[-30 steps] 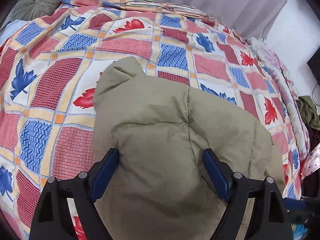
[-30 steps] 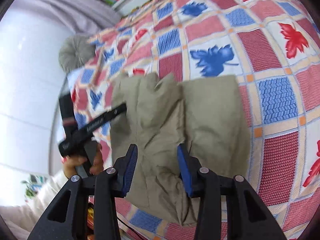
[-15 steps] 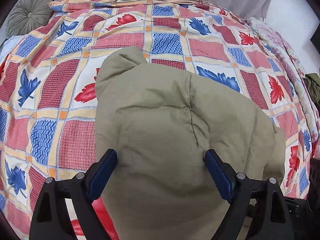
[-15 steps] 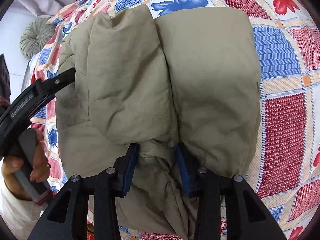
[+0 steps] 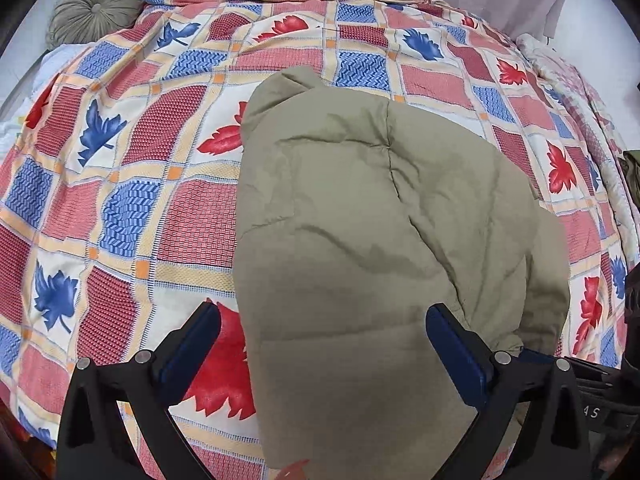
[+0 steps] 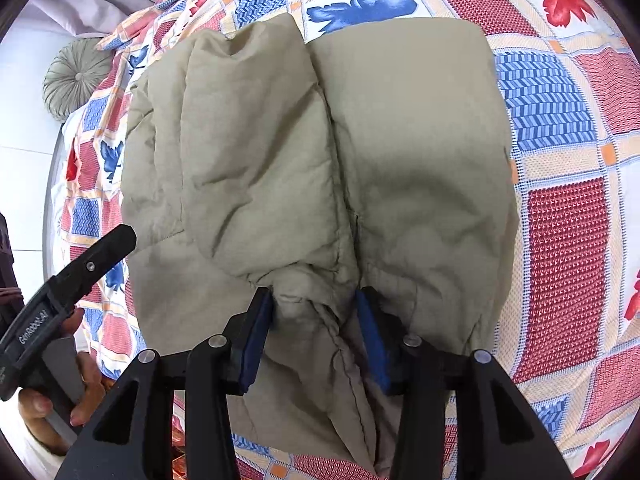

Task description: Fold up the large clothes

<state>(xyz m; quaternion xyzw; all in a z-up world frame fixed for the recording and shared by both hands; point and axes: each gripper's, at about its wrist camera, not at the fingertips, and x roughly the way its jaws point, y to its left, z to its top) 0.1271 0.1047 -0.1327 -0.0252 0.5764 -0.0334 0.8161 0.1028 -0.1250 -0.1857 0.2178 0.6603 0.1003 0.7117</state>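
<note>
Puffy olive-khaki quilted jacket (image 6: 320, 168) lies folded on patchwork leaf-print bedspread (image 5: 132, 216), long axis running away from both grippers. Right gripper (image 6: 316, 324) nearer, jaws opening around bunched near edge. Left gripper (image 5: 322, 344) opening wide above, empty.

We see a padded jacket (image 5: 384, 240) in plain khaki-olive, with no print, only stitched quilting seams. Under it the bedspread (image 5: 132, 200) is a patchwork check: brick-red woven squares, blue chevron squares, and white squares carrying red or blue maple leaves, all framed by pale peach bands with small orange squares at the crossings. A round tufted cushion (image 5: 94, 4) is sage green. The curtain (image 6: 92, 4) behind is pale grey-lilac. On the left gripper (image 5: 320, 344) and the right gripper (image 6: 316, 328) we note black frames with dark blue pads (image 6: 254, 340).
</note>
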